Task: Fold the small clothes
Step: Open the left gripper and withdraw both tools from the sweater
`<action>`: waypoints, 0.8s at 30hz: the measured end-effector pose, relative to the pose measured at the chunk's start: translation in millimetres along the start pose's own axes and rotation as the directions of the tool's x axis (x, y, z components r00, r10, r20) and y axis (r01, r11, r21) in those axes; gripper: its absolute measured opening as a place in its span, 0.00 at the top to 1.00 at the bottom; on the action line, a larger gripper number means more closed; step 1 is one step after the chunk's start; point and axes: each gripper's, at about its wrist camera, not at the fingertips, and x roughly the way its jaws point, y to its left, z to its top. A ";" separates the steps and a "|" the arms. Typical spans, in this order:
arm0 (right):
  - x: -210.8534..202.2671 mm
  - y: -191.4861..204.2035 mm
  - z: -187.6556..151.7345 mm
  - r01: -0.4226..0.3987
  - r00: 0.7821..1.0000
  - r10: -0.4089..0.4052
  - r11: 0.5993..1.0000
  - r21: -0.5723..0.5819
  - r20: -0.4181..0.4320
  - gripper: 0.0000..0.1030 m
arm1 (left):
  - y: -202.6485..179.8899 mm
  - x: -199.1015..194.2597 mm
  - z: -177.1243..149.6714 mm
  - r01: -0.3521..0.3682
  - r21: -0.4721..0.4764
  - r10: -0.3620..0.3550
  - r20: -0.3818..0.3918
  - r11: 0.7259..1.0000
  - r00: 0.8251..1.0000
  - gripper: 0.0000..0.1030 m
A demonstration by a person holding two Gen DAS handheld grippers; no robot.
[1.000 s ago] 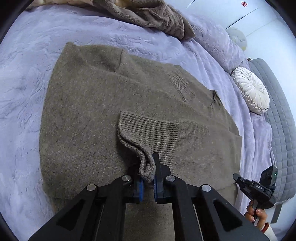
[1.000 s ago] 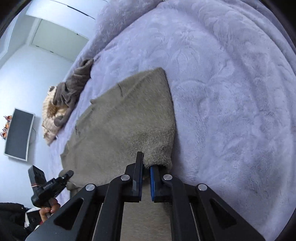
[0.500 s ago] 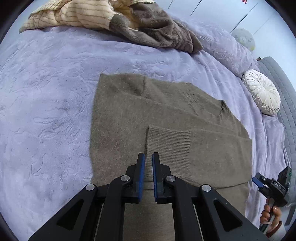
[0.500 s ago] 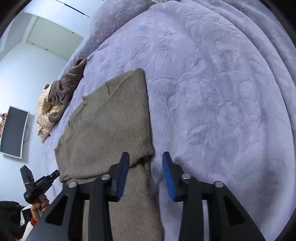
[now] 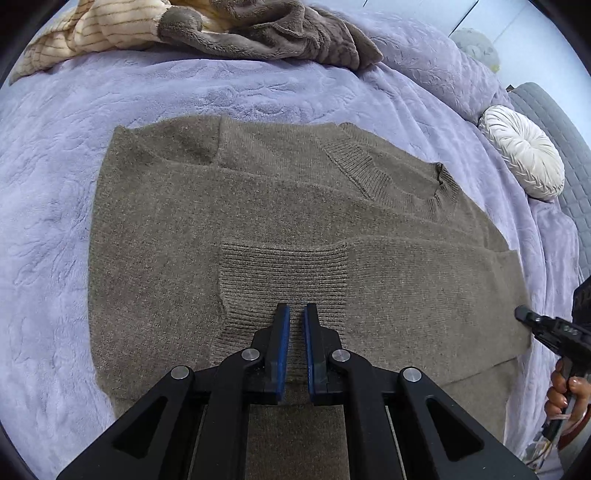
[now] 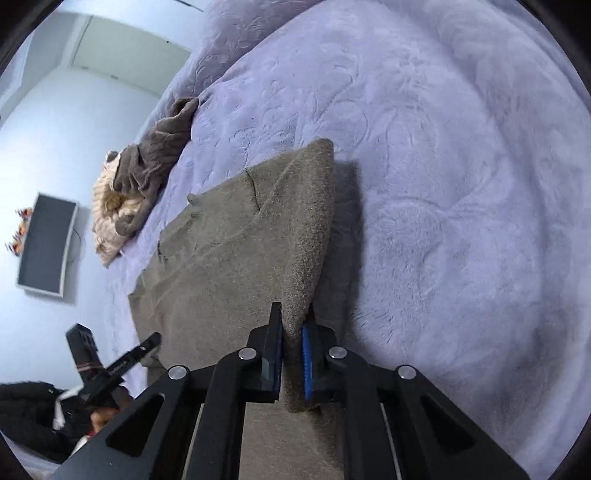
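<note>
A brown knit sweater (image 5: 258, 206) lies spread on the purple bedspread (image 5: 48, 184), one sleeve folded across its body. The sleeve's ribbed cuff (image 5: 284, 269) lies flat just ahead of my left gripper (image 5: 293, 314), which is shut with nothing between its pads. In the right wrist view my right gripper (image 6: 293, 317) is shut on the sweater (image 6: 229, 266) at its side edge. That edge is pulled up into a ridge and casts a shadow on the bedspread (image 6: 461, 221). Each gripper also shows in the other's view: the right gripper (image 5: 546, 328) and the left gripper (image 6: 122, 362).
A pile of other clothes (image 5: 229, 26), cream striped and dark brown, lies at the far side of the bed, also the clothes pile (image 6: 136, 184). A round white cushion (image 5: 521, 151) rests near a grey quilted panel (image 5: 554, 110). A screen (image 6: 48, 243) hangs on the wall.
My left gripper let go of the sleeve cuff, which now lies flat on the sweater. My right gripper opened, then shut again on the sweater's side edge and raised it.
</note>
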 end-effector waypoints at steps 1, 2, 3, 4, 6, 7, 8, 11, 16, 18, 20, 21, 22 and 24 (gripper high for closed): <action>1.8 1.3 0.4 0.061 0.998 -0.061 0.997 -0.038 0.000 0.91 | -1.3 0.3 0.0 -0.006 0.005 0.006 -0.002 1.000 1.000 0.91; 7.0 -0.4 0.1 0.123 0.992 -0.124 0.990 -0.066 -0.008 0.91 | -2.5 0.8 -0.2 -0.010 0.010 0.010 -0.003 1.000 1.000 0.91; 14.2 -5.5 -0.3 0.179 0.983 -0.182 0.980 -0.083 -0.020 0.91 | -3.7 1.1 -0.4 -0.017 0.015 0.017 -0.003 1.000 1.000 0.91; 23.2 -10.9 -2.6 0.198 0.979 -0.201 0.976 -0.091 -0.031 0.91 | -4.4 1.3 -0.1 -0.023 0.020 0.023 -0.004 1.000 1.000 0.91; 27.1 -14.9 -5.8 0.196 0.980 -0.198 0.978 -0.071 -0.020 0.91 | -4.6 0.2 0.1 -0.027 0.027 0.027 -0.005 0.999 1.000 0.91; 24.8 -13.4 -8.1 0.202 0.979 -0.203 0.977 -0.061 -0.004 0.91 | -3.6 -0.7 -0.9 -0.029 0.030 0.029 -0.006 0.999 1.000 0.91; 21.8 -11.4 -10.8 0.211 0.977 -0.211 0.976 -0.061 0.008 0.91 | -2.4 -1.8 -2.3 -0.032 0.031 0.032 -0.008 0.999 0.999 0.91; 12.2 -7.8 -18.2 0.233 0.973 -0.233 0.970 -0.070 0.013 0.91 | 0.9 -7.7 -7.5 -0.045 0.028 0.045 -0.009 0.999 0.999 0.91; -13.5 3.3 -31.2 0.282 0.959 -0.280 0.956 -0.076 0.031 0.87 | 7.8 -18.6 -14.9 -0.075 0.008 0.075 -0.008 0.997 0.997 0.91; -23.0 12.0 -40.4 0.299 0.954 -0.296 0.950 -0.091 0.049 0.87 | 10.5 -22.9 -16.3 -0.086 -0.003 0.086 -0.010 0.996 0.996 0.91; -26.8 21.6 -46.6 0.298 0.954 -0.293 0.950 -0.098 0.058 0.87 | 11.5 -26.1 -17.8 -0.093 -0.010 0.092 -0.015 0.996 0.996 0.91; -28.7 26.7 -51.2 0.290 0.957 -0.285 0.951 -0.104 0.061 0.87 | 11.8 -27.3 -19.2 -0.099 -0.010 0.099 -0.019 0.995 0.995 0.91; -28.1 31.3 -54.2 0.284 0.958 -0.279 0.952 -0.115 0.060 0.87 | 11.0 -28.4 -20.7 -0.108 -0.006 0.108 -0.023 0.994 0.994 0.91; -23.8 39.3 -58.6 0.284 0.959 -0.279 0.947 -0.146 0.057 0.87 | 8.4 -29.9 -24.4 -0.131 0.008 0.131 -0.029 0.991 0.991 0.91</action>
